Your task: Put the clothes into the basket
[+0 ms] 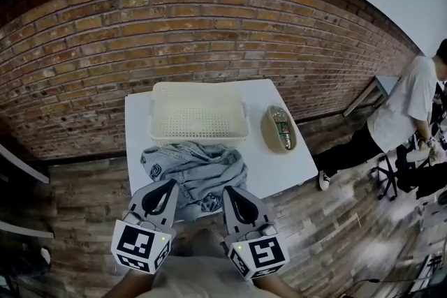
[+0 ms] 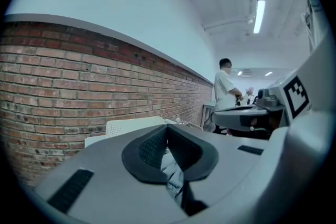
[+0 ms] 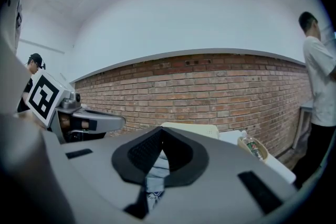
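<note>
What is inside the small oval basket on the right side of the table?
A plastic bottle lies in the small oval basket and fills most of it. Anything under the bottle is covered and cannot be seen.

red brick wall (image 1: 209, 31) | wood-plank floor (image 1: 91, 206) | white table (image 1: 279, 167) | 1 ceiling tube light (image 2: 258, 16)

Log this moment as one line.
left gripper: shut, empty | right gripper: shut, empty | denim garment: on table, outside basket
</note>
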The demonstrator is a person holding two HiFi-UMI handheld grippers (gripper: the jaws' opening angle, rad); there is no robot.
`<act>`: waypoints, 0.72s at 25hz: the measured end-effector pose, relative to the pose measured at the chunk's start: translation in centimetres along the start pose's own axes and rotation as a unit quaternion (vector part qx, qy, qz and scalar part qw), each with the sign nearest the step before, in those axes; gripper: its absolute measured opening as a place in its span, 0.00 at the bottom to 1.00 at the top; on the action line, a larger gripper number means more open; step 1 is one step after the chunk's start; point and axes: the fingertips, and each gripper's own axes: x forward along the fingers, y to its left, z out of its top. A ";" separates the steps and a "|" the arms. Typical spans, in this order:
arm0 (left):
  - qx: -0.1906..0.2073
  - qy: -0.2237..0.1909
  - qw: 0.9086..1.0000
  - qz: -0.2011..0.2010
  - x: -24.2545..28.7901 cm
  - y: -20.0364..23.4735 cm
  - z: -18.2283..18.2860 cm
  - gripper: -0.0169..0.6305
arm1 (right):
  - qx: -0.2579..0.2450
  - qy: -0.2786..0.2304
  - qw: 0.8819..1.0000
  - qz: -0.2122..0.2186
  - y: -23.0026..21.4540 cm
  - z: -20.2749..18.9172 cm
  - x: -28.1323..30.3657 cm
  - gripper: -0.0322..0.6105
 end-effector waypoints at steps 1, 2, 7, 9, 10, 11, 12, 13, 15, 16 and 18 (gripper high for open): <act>-0.003 0.002 1.000 0.002 0.1 0.2 -0.1 0.04 | 0.000 0.002 1.000 -0.001 -0.3 -0.1 0.1 0.06; -0.007 0.004 1.000 0.003 0.2 0.4 -0.2 0.04 | 0.000 0.004 1.000 -0.002 -0.6 -0.1 0.3 0.06; -0.016 0.014 1.000 0.016 1.0 1.9 0.0 0.04 | -0.002 0.013 1.000 -0.010 -2.3 -0.2 1.2 0.06; -0.021 0.018 0.999 0.029 1.3 2.8 -0.2 0.04 | -0.004 0.021 1.000 -0.007 -2.9 -0.3 1.6 0.06; -0.023 0.021 0.999 0.037 1.4 3.3 -0.4 0.04 | -0.004 0.026 1.000 -0.003 -3.2 -0.5 1.9 0.06; -0.025 0.025 0.998 0.045 1.6 3.8 -0.7 0.04 | -0.002 0.030 1.000 0.003 -3.5 -0.7 2.1 0.06; -0.028 0.031 0.998 0.050 1.8 4.3 -1.0 0.04 | 0.001 0.032 0.999 0.010 -3.8 -0.9 2.4 0.06; -0.035 0.039 0.997 0.050 2.1 4.7 -1.6 0.04 | 0.002 0.033 0.999 0.017 -4.1 -1.0 2.7 0.06; -0.057 0.057 0.996 0.046 2.7 5.3 -3.0 0.04 | -0.003 0.039 0.999 0.026 -4.8 -1.5 3.1 0.07; -0.068 0.064 0.995 0.044 2.9 5.6 -3.7 0.06 | -0.005 0.044 0.999 0.030 -5.1 -1.8 3.3 0.08; -0.080 0.076 0.993 0.041 3.4 6.2 -4.9 0.16 | -0.001 0.055 0.998 0.037 -5.7 -2.6 3.8 0.15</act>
